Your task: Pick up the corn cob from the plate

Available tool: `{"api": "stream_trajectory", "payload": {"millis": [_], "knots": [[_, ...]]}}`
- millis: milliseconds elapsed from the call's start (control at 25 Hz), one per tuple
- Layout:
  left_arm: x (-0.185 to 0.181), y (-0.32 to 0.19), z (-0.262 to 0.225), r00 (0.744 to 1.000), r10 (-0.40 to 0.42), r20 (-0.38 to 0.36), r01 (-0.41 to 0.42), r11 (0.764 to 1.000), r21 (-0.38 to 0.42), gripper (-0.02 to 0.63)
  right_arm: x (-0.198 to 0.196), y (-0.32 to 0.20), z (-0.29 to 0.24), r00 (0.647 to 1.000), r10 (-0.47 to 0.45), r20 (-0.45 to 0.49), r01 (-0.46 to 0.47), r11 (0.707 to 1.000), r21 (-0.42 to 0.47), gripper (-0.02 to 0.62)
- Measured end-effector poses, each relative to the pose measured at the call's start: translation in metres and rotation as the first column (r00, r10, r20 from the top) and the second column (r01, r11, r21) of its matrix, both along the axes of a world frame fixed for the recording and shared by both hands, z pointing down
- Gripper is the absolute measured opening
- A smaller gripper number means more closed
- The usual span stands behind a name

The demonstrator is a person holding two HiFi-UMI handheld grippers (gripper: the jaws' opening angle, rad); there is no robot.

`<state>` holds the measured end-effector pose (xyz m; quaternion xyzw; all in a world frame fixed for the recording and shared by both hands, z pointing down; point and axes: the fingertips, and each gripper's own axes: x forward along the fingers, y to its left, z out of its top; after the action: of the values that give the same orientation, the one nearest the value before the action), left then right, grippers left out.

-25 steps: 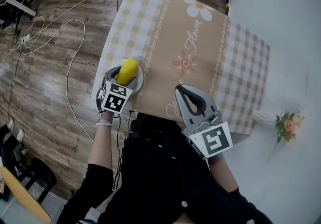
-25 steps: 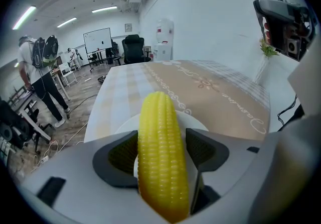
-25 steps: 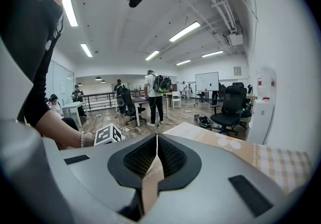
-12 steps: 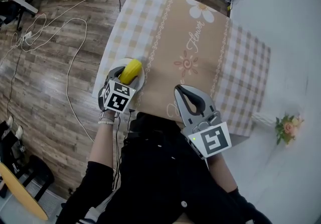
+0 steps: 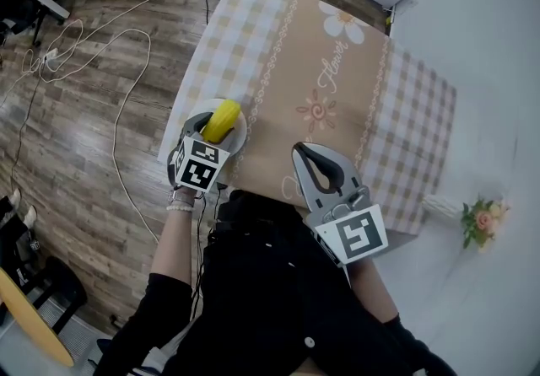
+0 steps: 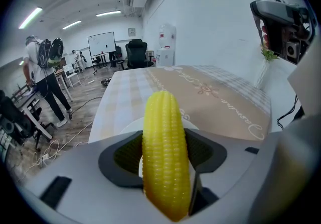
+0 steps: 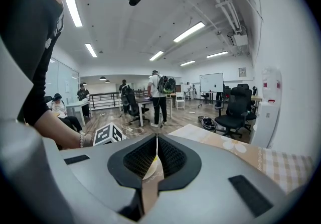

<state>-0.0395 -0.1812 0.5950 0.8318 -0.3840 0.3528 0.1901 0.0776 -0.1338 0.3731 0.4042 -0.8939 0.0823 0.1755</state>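
The yellow corn cob point(image 5: 222, 118) lies lengthwise over the white plate point(image 5: 241, 135) at the table's near left corner. My left gripper point(image 5: 216, 124) is around it, and its jaws have just been closing. In the left gripper view the corn cob point(image 6: 164, 152) fills the gap and both pads press its sides, so the left gripper point(image 6: 164, 135) is shut on it. The plate's rim point(image 6: 126, 127) shows just beyond. I cannot tell whether the cob is off the plate. My right gripper point(image 5: 302, 152) hovers over the table's near edge, shut with nothing in it; its tips point(image 7: 156, 140) meet.
A checked cloth with a beige flower panel point(image 5: 321, 71) covers the table. Cables point(image 5: 126, 96) trail over the wooden floor to the left. A small flower bunch point(image 5: 479, 218) stands at the right by the white wall. People and office chairs point(image 7: 233, 107) fill the room behind.
The left jaws have drawn in on the corn cob. Both hands stay where they were, and the head view has shifted slightly.
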Motion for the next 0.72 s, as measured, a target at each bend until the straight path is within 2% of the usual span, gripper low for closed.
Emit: {"api": "stream_trajectory", "payload": {"millis": [160,720], "knots": [[-0.001,-0.002,-0.013,0.999,-0.026,-0.042,0.027,0.999,0.021,0.261,-0.006,-0.001,-0.005,1.000,-0.020,0.015,0.019,1.000,0.018,0.043],[-0.016,0.000,-0.085,0.991,-0.083,-0.103,0.096,0.986,0.136,0.261,-0.032,-0.006,-0.021,0.993,-0.112,0.033,0.110,0.991,0.071,0.043]]}}
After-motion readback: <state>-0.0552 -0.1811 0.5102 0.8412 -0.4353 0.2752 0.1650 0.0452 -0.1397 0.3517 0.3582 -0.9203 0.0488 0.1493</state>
